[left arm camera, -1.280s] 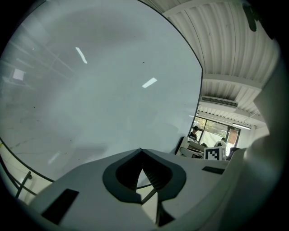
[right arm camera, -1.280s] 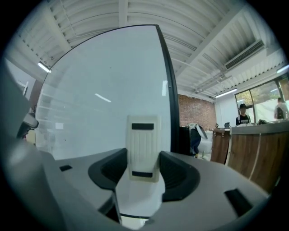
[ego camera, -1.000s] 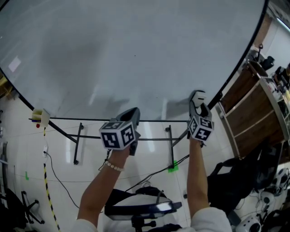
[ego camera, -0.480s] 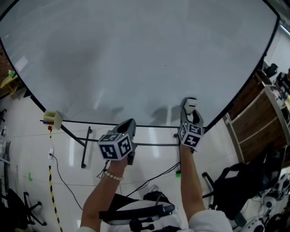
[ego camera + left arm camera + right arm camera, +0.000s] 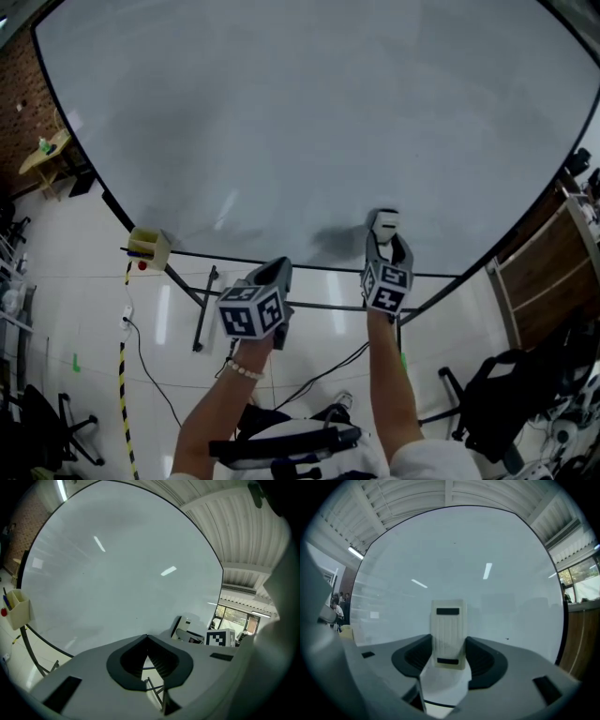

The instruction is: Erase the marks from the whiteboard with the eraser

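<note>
Closest to the camera, low in the head view: two forearms raised, one gripper apiece. Left hand-held gripper [image 5: 275, 272] pressed together, tips meeting with nothing between them, parked just below the bottom edge of the whiteboard [image 5: 309, 122] and apparently idle. Right hand-held gripper [image 5: 385, 247] slightly higher, pinching the eraser [image 5: 385, 223] by its lower end. Held upright, ribbed back towards the gripper's camera, most of its length standing clear above the jaws. Positioned over the lowest strip of the board, right of centre, with a shadow just to its left. Very near the surface by that shadow, though actual contact cannot be confirmed.

Further out, across the board itself: no writing or drawn lines to be found, only faint grey smudging on the left half and a tiny dark speck or two. Judged from that, nearly finished, with perhaps a last pass over the specks and haze left.

Off at the board's lower left corner: a small pale pen box [image 5: 148, 246], well apart from both grippers.
</note>
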Tool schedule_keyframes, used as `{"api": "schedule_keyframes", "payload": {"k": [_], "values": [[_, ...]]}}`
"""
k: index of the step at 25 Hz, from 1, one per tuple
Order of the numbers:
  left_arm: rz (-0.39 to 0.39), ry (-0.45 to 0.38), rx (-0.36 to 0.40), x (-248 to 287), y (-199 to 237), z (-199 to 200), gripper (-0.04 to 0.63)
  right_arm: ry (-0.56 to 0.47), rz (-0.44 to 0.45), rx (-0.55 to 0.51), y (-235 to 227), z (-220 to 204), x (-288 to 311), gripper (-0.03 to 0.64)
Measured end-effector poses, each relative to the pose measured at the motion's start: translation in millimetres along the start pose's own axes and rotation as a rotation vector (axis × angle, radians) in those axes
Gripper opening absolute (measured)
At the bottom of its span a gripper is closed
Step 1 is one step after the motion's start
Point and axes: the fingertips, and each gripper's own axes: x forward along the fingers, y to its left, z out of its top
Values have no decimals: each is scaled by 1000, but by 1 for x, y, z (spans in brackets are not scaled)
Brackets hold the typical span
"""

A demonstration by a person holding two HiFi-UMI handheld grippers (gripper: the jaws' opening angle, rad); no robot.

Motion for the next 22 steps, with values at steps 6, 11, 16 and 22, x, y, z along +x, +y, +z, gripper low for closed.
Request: {"api": "schedule_keyframes", "payload": {"k": [6, 11, 16, 22], "values": [[17, -4, -12, -30, 52, 13, -12, -1, 8, 0, 67, 3, 7, 253], [25, -10, -34, -52, 94, 23, -12, 4, 15, 8, 131, 7, 14, 253], [30, -19, -41, -79, 142, 40, -12, 3, 39, 11, 203, 9, 21, 253], [26, -9, -36, -117, 197, 54, -12, 1, 20, 15, 272, 10, 29, 253]]}}
